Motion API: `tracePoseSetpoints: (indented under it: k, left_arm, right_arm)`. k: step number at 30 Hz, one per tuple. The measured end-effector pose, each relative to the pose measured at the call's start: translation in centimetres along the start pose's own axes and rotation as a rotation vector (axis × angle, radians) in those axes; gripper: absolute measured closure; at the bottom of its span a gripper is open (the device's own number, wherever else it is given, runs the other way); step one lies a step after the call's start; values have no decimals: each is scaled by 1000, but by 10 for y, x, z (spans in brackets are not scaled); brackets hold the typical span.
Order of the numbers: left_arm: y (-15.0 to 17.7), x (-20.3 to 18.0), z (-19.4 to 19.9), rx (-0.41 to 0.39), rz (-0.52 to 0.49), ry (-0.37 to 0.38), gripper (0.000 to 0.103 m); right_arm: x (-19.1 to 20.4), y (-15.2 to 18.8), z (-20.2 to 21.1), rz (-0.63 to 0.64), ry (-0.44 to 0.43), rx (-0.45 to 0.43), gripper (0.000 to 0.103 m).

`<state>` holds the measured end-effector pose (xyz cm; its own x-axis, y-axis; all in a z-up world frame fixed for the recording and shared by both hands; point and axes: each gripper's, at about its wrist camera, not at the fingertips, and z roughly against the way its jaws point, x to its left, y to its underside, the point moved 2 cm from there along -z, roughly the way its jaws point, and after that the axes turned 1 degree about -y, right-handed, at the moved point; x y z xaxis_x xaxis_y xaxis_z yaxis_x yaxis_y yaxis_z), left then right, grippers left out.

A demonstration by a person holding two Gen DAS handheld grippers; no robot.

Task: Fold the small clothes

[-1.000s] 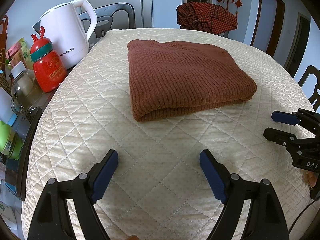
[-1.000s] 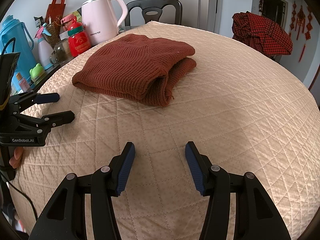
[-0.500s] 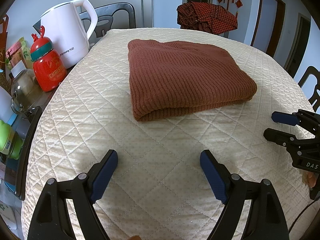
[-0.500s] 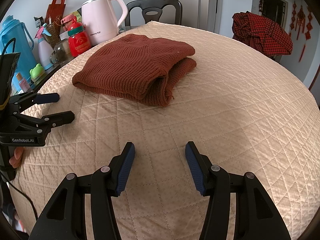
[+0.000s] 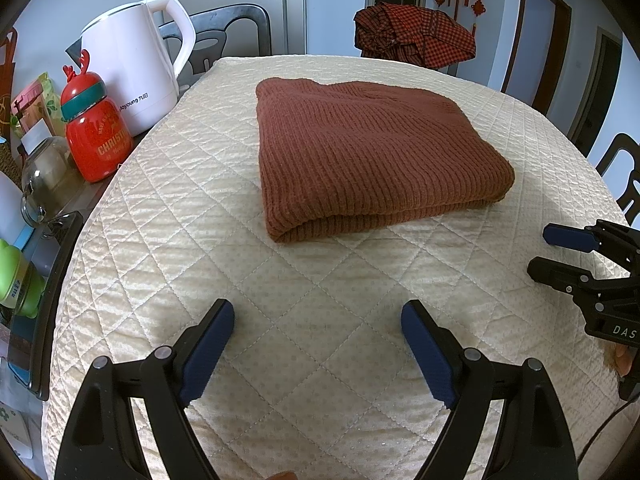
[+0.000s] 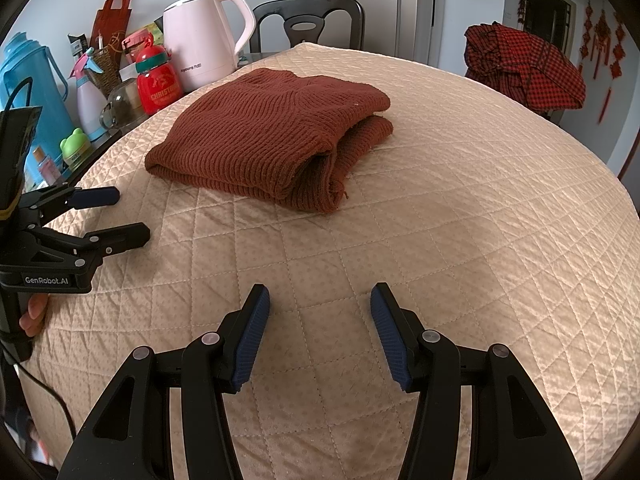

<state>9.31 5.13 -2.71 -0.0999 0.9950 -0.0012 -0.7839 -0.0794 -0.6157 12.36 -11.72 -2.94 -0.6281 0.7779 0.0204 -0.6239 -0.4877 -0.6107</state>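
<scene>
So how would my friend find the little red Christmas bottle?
Look left of the quilted table, where things crowd beside the white kettle. The Christmas bottle stands just in front of it. It alone is bright red, with a green band and tiny antlers on top.

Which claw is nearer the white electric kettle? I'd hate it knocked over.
Left. The left claw sits on the side of the quilted table where the white electric kettle stands; the right claw is further across, on the side away from it.
</scene>
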Motion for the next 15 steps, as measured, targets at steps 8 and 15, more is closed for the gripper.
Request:
tracePoseSetpoints:
  k: [8,15]
  left_arm:
    - [0,0,0,0,0,0,15]
    - [0,0,0,1,0,1,15]
  right_arm:
    - [0,0,0,0,-1,0,49]
    - [4,-1,0,0,-14,1,46]
